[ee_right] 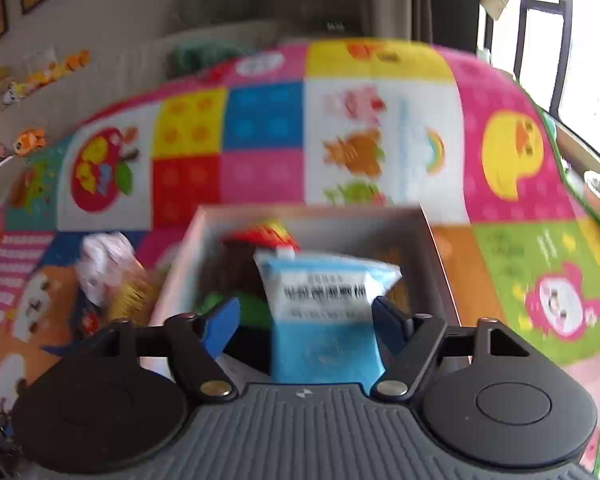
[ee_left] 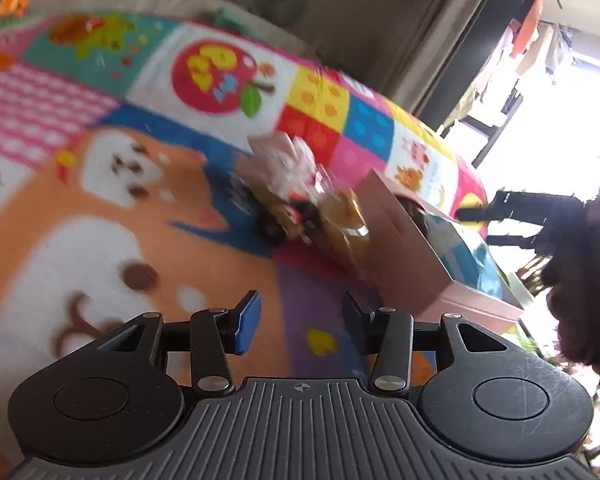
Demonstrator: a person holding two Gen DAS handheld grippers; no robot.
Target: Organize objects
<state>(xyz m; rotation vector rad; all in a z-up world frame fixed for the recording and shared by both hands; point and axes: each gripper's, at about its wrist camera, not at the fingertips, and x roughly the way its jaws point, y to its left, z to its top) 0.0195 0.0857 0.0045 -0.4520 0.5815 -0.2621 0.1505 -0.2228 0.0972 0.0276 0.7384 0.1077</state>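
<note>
A pinkish open box (ee_right: 312,212) sits on a colourful play mat (ee_right: 520,264). My right gripper (ee_right: 306,320) hovers over the box, open. A blue-and-white packet (ee_right: 324,292) stands between its fingers, with a gap showing on the left side. Red-topped (ee_right: 264,236) and green (ee_right: 252,308) items lie in the box behind the packet. My left gripper (ee_left: 302,320) is open and holds nothing, low over the mat (ee_left: 100,208). It is short of a pile of wrapped snacks (ee_left: 300,200) beside the box (ee_left: 404,248).
The snack pile (ee_right: 112,276), white and golden wrappers, lies left of the box. The mat's far edge meets a beige wall (ee_right: 140,20). Bright windows (ee_left: 560,100) are on the right. Small orange toys (ee_right: 30,140) sit at the far left.
</note>
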